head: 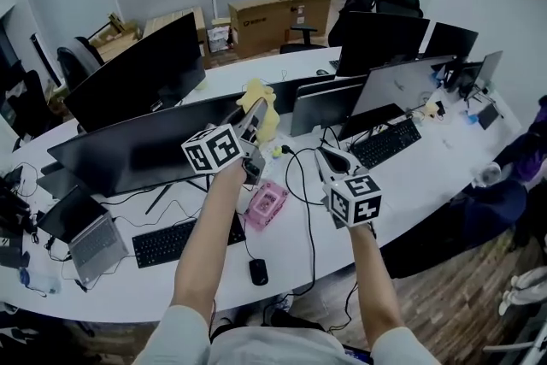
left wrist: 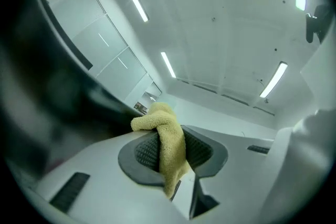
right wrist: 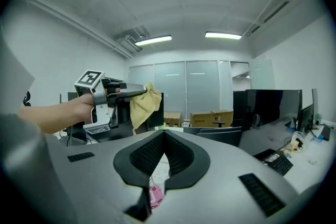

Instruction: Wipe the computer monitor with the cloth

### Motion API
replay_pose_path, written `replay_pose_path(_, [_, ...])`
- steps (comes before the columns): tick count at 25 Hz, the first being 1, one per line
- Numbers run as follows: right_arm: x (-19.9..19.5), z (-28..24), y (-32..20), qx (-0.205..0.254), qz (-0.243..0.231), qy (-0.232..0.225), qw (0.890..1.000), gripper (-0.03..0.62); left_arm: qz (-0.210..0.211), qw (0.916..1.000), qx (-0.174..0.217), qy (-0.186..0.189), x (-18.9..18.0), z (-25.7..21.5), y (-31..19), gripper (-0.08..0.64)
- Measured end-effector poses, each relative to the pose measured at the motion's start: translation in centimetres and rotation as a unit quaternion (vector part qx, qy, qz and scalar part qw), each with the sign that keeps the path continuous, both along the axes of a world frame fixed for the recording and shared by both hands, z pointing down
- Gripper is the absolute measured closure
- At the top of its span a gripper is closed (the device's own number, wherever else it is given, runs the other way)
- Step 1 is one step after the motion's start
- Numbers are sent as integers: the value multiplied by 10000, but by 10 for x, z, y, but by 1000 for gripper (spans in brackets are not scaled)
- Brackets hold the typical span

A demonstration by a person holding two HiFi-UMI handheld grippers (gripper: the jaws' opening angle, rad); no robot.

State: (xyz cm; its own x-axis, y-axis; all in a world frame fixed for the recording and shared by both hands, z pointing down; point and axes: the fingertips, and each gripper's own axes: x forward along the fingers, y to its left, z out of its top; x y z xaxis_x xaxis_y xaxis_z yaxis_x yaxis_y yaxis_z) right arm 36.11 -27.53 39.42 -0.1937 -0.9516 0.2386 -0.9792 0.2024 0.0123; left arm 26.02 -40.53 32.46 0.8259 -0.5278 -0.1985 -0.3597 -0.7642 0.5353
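A wide black monitor [head: 137,151] stands on the white desk [head: 410,184] in front of me. My left gripper [head: 254,108] is raised beside the monitor's upper right corner and is shut on a yellow cloth [head: 265,117]. In the left gripper view the cloth [left wrist: 168,134] is pinched between the pads and spills over the tips of that gripper [left wrist: 170,147], which points up toward the ceiling. In the right gripper view the left gripper [right wrist: 137,91] holds the cloth [right wrist: 144,104] at the left. My right gripper [head: 325,155] hovers over the desk, shut and holding nothing [right wrist: 165,134].
A pink object [head: 266,203], a black keyboard [head: 171,242], a mouse [head: 258,271] and a laptop [head: 94,239] lie on the desk near me. Cables [head: 299,175] trail under the right gripper. More monitors [head: 376,38] and a second keyboard [head: 386,141] stand to the right.
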Motion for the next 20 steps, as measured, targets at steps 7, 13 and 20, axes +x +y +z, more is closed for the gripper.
replay_pose_path(7, [-23,-22,24,200,256,149,9994,569,-155,9965,691,-452,-54,-26,24,453])
replay_pose_path(13, [-68,-31,48,309,383,338,9982,569,-569,9677,1612,-1852,-131,-13,53,453])
replay_pose_path(20, [-142,-40,82,549,380,997,9928,569,-778,9247,2235,-2982,-225,20,106,453])
